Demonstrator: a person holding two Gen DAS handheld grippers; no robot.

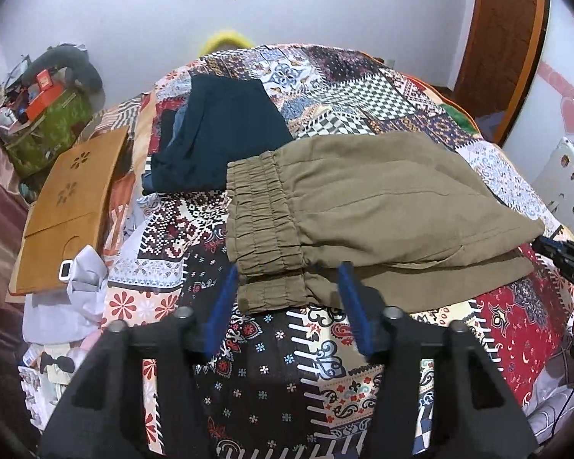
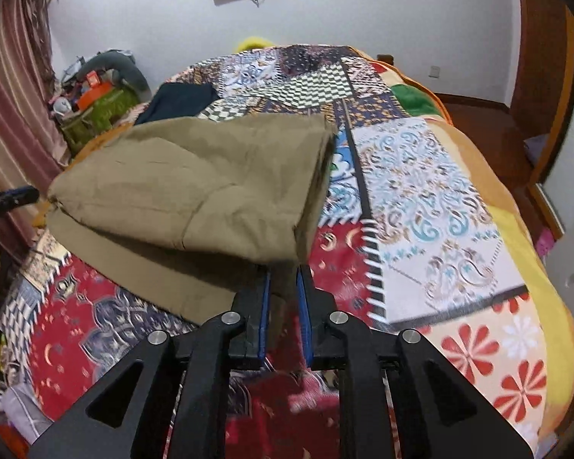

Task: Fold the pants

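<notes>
Olive-khaki pants (image 1: 363, 206) lie folded on the patchwork bedspread (image 1: 287, 363), elastic waistband to the left. My left gripper (image 1: 289, 269) is open, its blue-padded fingers straddling the near waistband corner without pinching it. In the right wrist view the pants (image 2: 195, 191) fill the centre left. My right gripper (image 2: 283, 271) is shut on the near folded corner of the pants, cloth showing between its blue pads. The right gripper also shows at the right edge of the left wrist view (image 1: 566, 256).
A dark teal garment (image 1: 218, 134) lies on the bed behind the waistband. A wooden lap tray (image 1: 69, 210) and a pale cloth (image 1: 69, 306) lie at the bed's left edge. A cluttered green box (image 1: 46, 130) stands by the wall. A wooden door (image 1: 505, 38) is at the right.
</notes>
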